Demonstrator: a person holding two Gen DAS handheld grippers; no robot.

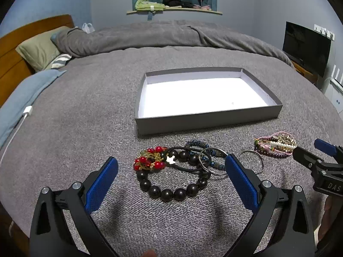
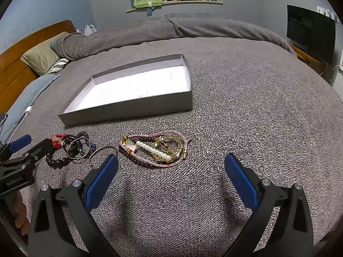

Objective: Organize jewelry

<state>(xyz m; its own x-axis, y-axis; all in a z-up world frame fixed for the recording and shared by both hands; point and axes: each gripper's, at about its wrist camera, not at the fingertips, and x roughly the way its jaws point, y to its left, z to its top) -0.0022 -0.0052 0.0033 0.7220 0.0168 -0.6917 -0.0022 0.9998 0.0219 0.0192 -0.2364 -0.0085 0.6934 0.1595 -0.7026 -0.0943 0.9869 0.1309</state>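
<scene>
Jewelry piles (image 1: 182, 167) on bed, near empty box (image 1: 205, 115); both tools gaping.

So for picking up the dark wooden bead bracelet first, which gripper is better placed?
Left. The left gripper is open with the dark bead bracelet lying between its fingers. The right gripper faces the pearl and pink cord pile instead, with the bracelet off to its side.

Bed cover (image 1: 85, 128): rough grey knit cloth. Box (image 1: 205, 120): matt grey card. Dark bead bracelet (image 1: 171, 190): glossy. Ring (image 2: 103, 153): thin metal.
</scene>
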